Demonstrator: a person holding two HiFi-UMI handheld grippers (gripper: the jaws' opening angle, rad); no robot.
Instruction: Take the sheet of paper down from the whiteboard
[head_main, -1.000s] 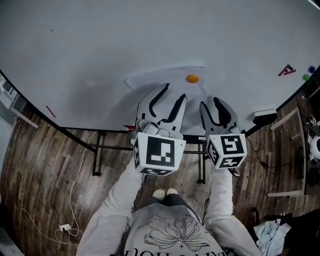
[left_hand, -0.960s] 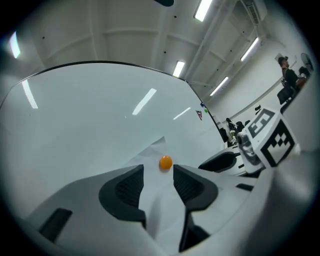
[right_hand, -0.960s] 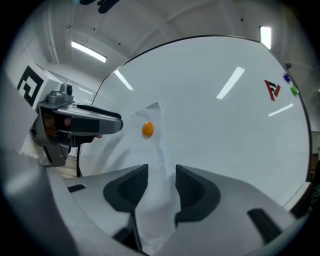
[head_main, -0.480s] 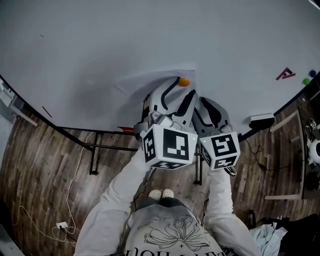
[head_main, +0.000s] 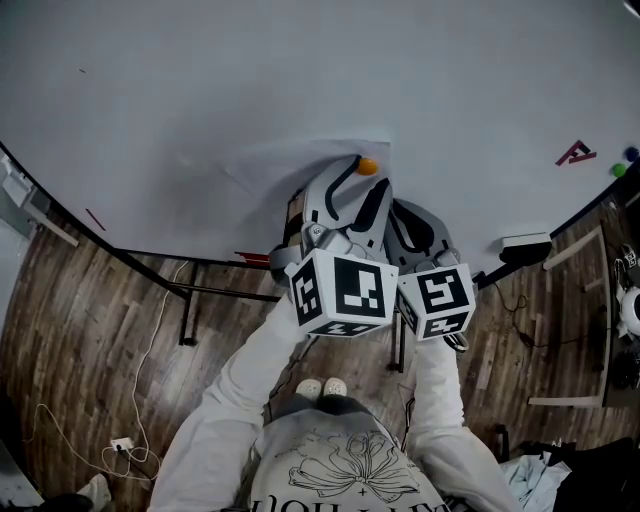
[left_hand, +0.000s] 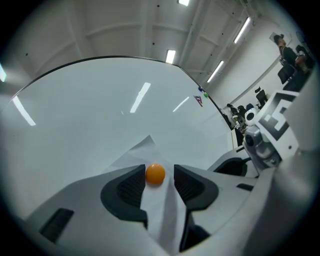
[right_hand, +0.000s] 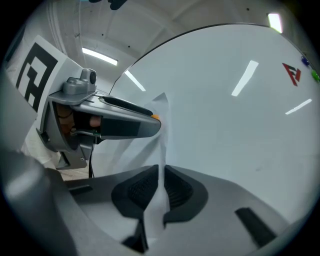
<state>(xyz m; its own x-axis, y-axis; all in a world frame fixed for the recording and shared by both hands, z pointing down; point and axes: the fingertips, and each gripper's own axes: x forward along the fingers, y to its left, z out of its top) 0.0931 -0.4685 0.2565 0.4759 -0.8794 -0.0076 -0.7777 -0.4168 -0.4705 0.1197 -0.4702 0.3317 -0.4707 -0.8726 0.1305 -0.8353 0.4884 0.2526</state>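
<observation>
Sheet of paper (head_main: 280, 160) pinched in just-closed right hand-held gripper (right_hand: 160, 172); left hand-held gripper (left_hand: 159, 181) spread around orange magnet (left_hand: 155, 174).

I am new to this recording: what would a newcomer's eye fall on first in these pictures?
The orange magnet pinning the sheet of paper to the whiteboard stands out, between the open jaws of the left claw, which have just been opening. Beside it, the jaws of the right claw have just been closing and now pinch the sheet's edge.
</observation>
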